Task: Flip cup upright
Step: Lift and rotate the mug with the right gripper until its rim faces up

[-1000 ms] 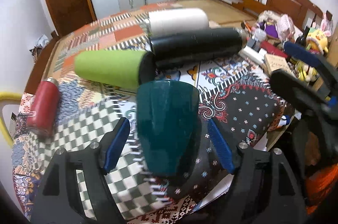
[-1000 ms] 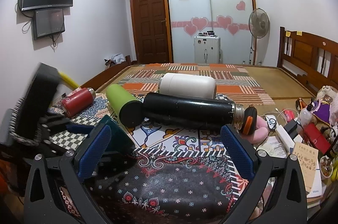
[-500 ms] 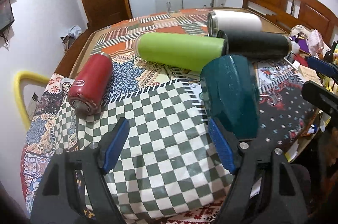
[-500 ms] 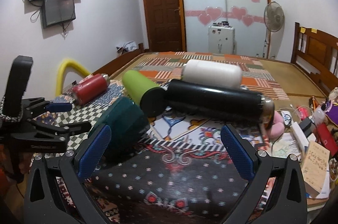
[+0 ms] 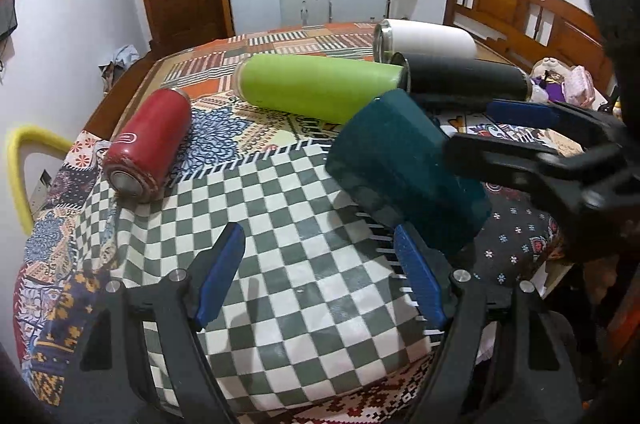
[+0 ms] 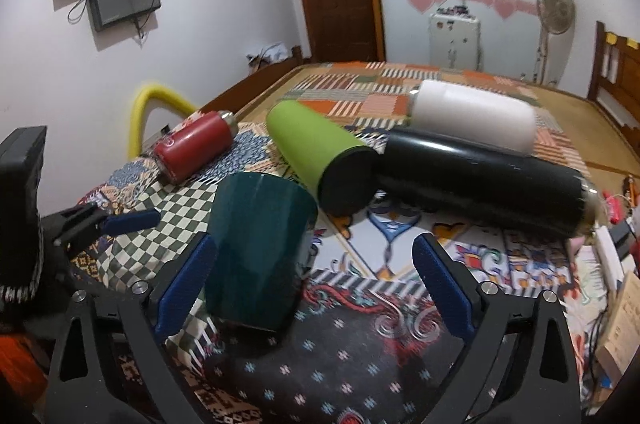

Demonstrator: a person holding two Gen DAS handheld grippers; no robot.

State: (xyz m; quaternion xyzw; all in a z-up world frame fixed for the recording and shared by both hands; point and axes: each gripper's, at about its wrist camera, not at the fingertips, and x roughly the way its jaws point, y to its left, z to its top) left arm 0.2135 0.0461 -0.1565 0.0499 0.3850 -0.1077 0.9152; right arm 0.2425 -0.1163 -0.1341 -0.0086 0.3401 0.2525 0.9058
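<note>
A dark teal plastic cup [image 6: 256,252] lies mouth-down on the patchwork cloth covering the desk [image 5: 280,264], near its front edge, where checked fabric gives open room to the left. The right gripper [image 6: 314,280] has its blue-padded fingers wide apart, the left pad just beside the cup. The left gripper [image 5: 320,276], fingers also wide and holding nothing, sits over bare checks. Behind the cup, a lime green bottle [image 5: 320,87], black flask [image 5: 464,79] and white tumbler [image 5: 424,39] lie crowded together; a red bottle [image 5: 150,139] lies apart, left.
</note>
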